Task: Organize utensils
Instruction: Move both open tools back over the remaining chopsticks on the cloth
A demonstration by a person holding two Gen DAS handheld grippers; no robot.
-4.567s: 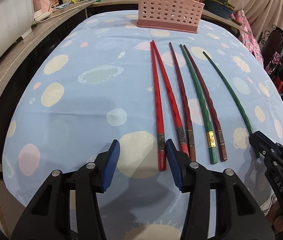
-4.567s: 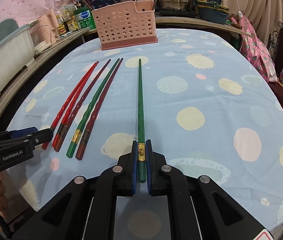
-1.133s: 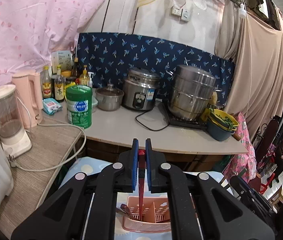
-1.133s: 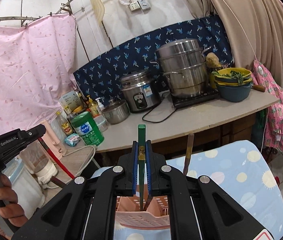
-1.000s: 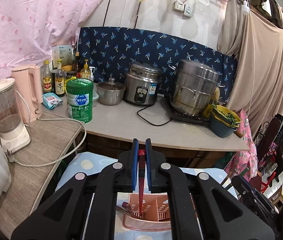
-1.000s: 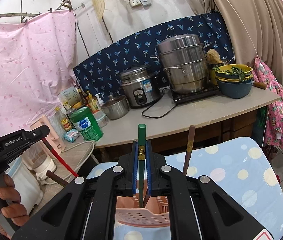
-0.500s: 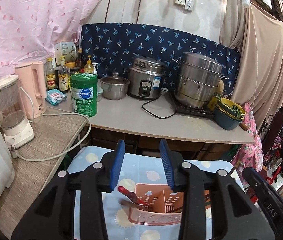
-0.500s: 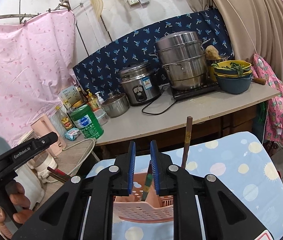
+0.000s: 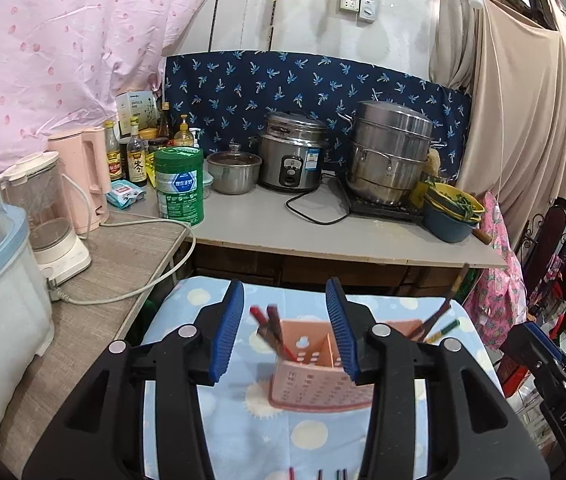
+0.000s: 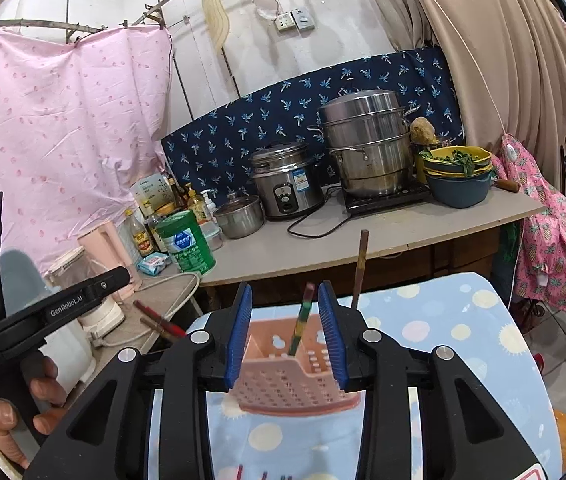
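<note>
A pink perforated utensil basket [image 9: 319, 376] stands on the blue spotted tablecloth [image 9: 259, 432]. My left gripper [image 9: 285, 334] is open and empty just above it. A red chopstick [image 9: 273, 330] leans in the basket's left compartment; a green chopstick [image 9: 445, 329] and a brown one lean at its right. In the right wrist view my right gripper [image 10: 285, 328] is open and empty above the basket [image 10: 287, 380], with the green chopstick [image 10: 301, 318] standing between its fingers. Chopstick tips [image 9: 319, 474] lie on the cloth at the bottom edge.
A counter [image 9: 323, 224] behind the table carries a rice cooker [image 9: 293, 158], a steamer pot [image 9: 389, 152], bowls [image 9: 449, 210], a green tin [image 9: 179, 184] and bottles. A side shelf at left holds a blender [image 9: 47, 220] and pink kettle. Clothes hang at right.
Both grippers opened and let go of their chopsticks, red from the left and green from the right, which now stand in the basket. Both grippers have drawn back a little.
</note>
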